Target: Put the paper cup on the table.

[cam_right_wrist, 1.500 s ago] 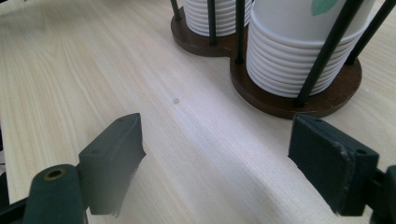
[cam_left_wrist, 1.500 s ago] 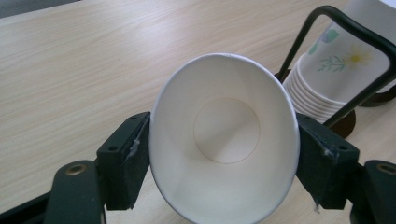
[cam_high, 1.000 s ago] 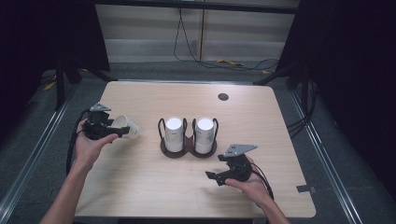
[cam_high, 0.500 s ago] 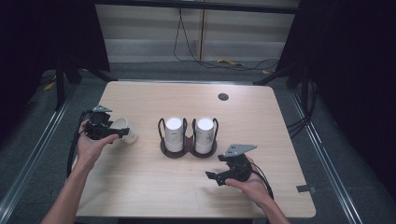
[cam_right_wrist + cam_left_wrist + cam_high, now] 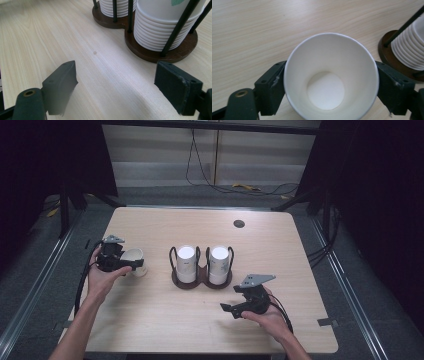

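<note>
While the left hand-held gripper point(image 5: 131, 264) sits at the left side of the wooden counter point(image 5: 165, 330), its jaws are pinched on a white paper cup point(image 5: 134, 261). The left gripper view looks into that cup point(image 5: 331, 80): one black jaw pad presses each side of the wall just below the rim, and the inside is bare white down to the round bottom. From above, the cup lies tilted, mouth turned toward the gripper body, low over the counter; contact with the surface cannot be determined.

A dark brown double holder point(image 5: 202, 279) stands at the counter's middle, well apart from the held cup. Black upright rods enclose two stacks of white cups point(image 5: 186, 262), side by side.

The right hand-held gripper point(image 5: 229, 309) is held near the front right of the counter, close to the holder but not touching it. Its jaws stand spread wide with nothing between them. In the right gripper view the holder base point(image 5: 160, 53) and ribbed cup rims point(image 5: 155, 35) lie just beyond the jaws.

A small dark round disc point(image 5: 239, 223) sits at the counter's far side.
</note>
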### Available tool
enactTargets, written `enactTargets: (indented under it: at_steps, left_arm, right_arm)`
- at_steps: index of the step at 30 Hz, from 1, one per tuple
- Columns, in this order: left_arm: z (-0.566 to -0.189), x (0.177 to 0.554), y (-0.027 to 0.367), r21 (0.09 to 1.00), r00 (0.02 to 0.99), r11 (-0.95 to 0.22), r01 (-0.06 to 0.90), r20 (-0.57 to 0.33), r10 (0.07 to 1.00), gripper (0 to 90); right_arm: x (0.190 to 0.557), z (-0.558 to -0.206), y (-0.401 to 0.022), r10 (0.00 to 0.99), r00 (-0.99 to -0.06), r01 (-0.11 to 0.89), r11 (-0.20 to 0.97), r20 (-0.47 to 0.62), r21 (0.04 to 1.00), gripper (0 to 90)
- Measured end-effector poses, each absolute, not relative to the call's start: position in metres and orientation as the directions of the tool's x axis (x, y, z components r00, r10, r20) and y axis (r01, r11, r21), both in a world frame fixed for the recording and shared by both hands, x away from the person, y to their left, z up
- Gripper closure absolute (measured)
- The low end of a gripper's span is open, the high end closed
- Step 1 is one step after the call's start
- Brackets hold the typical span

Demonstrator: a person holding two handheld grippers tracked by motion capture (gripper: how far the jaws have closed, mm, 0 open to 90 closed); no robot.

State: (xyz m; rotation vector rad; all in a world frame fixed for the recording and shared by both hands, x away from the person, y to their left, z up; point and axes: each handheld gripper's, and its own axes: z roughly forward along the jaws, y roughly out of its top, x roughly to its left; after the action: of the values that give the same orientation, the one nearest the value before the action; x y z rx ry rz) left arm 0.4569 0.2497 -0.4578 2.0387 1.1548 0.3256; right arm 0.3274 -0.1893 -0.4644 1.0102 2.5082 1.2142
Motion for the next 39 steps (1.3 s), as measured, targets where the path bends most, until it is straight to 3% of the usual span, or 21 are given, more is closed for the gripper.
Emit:
enactTargets:
  at_steps: [28,39]
  left_arm:
    - [-0.481,0.447,0.266,0.707,0.572,-0.278,0.65,-0.214,0.792,16.0]
    - [-0.484,0.429,0.278,0.717,0.552,-0.289,0.635,-0.158,0.819,16.3]
  right_arm:
    - [0.328,-0.463,-0.193,0.649,-0.747,0.506,0.414,0.144,0.757,18.3]
    - [0.329,-0.463,-0.195,0.658,-0.737,0.514,0.397,0.154,0.76,18.5]
